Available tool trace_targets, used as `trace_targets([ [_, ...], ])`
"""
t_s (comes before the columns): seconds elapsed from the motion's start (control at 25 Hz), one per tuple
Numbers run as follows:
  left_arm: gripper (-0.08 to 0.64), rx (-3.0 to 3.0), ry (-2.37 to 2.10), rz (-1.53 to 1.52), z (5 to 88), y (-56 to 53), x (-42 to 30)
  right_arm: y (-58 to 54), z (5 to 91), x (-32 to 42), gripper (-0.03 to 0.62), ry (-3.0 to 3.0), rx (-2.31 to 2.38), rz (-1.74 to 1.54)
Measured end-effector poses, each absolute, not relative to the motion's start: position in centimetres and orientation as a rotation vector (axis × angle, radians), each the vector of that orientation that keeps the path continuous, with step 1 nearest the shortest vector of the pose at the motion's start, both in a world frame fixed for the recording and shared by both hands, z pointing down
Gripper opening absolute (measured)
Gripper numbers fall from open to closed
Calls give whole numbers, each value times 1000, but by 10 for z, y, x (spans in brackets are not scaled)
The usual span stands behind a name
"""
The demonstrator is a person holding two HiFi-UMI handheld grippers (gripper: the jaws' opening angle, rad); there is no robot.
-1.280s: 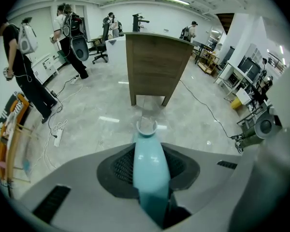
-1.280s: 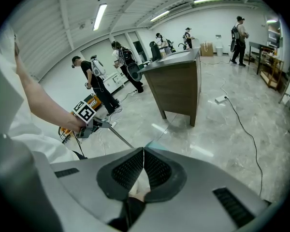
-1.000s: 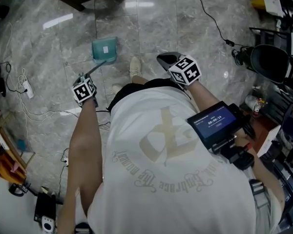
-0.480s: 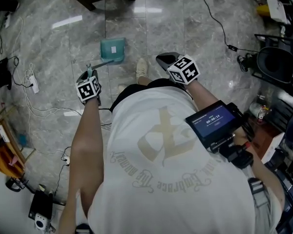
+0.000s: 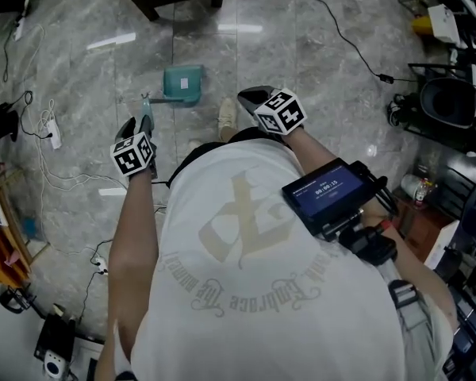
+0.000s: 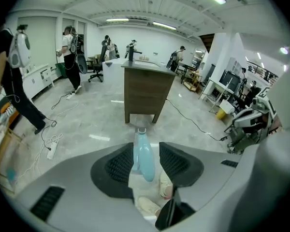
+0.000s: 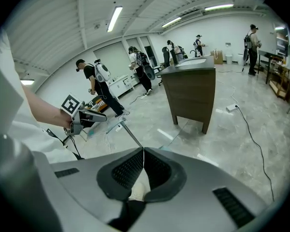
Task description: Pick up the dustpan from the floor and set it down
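We note the teal dustpan [image 5: 182, 84] resting on the grey marble floor [image 5: 317, 78], just ahead of the person's shoe [image 5: 227, 114], with a dark wooden table [image 6: 146, 88] beyond it. Its light-blue handle [image 6: 144, 158] slants up between the jaws of the left gripper [image 5: 139, 127]. Those jaws stand wide apart with a gap beside the handle, so we record no clamp on it. The right gripper [image 7: 143, 164] hangs on the other side of the shoe, jaws pressed together on nothing.
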State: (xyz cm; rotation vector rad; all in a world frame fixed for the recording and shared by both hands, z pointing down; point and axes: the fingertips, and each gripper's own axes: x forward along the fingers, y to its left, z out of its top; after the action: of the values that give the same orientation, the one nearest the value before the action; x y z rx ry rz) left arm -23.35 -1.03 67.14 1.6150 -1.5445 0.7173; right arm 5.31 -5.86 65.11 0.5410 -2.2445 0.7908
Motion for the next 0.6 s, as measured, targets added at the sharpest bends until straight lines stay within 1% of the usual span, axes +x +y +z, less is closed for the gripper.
trace_targets([
  [0.24, 170, 1686, -1571, 599, 635, 41, -245, -27, 625, 14, 18, -2312, 541, 720],
  [0.32, 133, 1696, -1577, 567, 626, 55, -247, -22, 615, 3, 18, -2341, 540, 691],
  [0.44, 98, 1718, -1585, 531, 617, 67, -245, -23, 604, -9, 18, -2389, 526, 648],
  [0.52, 50, 1747, -1584, 512, 611, 70, -240, -24, 597, -13, 18, -2415, 517, 628],
  [0.6, 19, 1785, -1581, 491, 602, 71, -235, -26, 589, -15, 17, -2440, 517, 612],
])
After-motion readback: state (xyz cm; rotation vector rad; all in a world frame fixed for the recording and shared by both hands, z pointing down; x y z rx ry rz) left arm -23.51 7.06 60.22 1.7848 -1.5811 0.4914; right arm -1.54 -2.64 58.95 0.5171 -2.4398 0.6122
